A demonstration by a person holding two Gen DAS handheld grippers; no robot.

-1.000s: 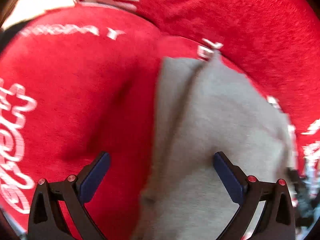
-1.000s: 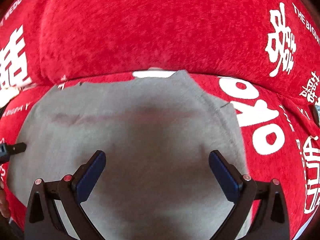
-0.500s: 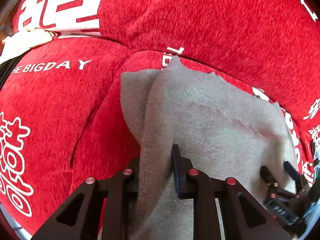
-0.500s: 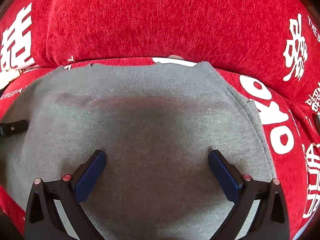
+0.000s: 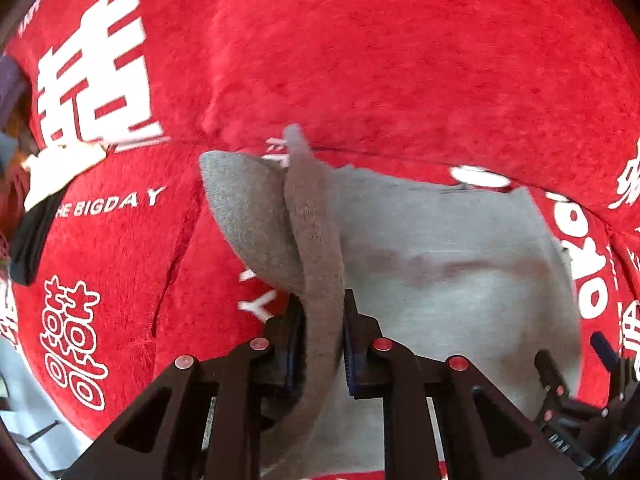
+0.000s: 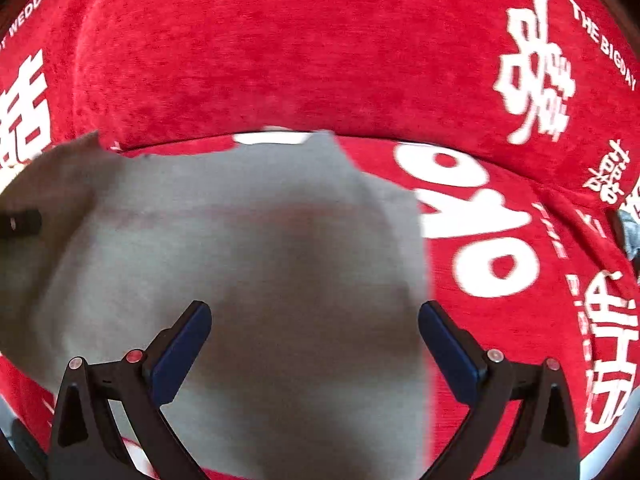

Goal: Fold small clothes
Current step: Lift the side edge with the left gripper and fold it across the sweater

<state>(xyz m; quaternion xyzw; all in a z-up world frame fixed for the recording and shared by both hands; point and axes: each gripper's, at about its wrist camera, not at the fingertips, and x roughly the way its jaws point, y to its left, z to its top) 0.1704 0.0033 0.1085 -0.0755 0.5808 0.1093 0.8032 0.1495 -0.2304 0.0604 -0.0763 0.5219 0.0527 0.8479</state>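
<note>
A grey garment [image 5: 440, 248] lies on a red sofa seat [image 5: 112, 264]. The left hand-held gripper [image 5: 322, 340] pinches its raised edge; the right hand-held gripper [image 6: 316, 344] hovers spread above. The thin pinch could slip, undoing the fold.

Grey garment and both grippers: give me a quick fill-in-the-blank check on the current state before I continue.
1. The left gripper is ____ on a raised fold of the grey garment.
2. The right gripper has its jaws ____ above the garment.
3. The garment lies on a ____ cover printed with white characters.
4. The lettering beside the lifted fold reads "THE ____".

Missing words: shut; open; red; BIGDAY
</note>
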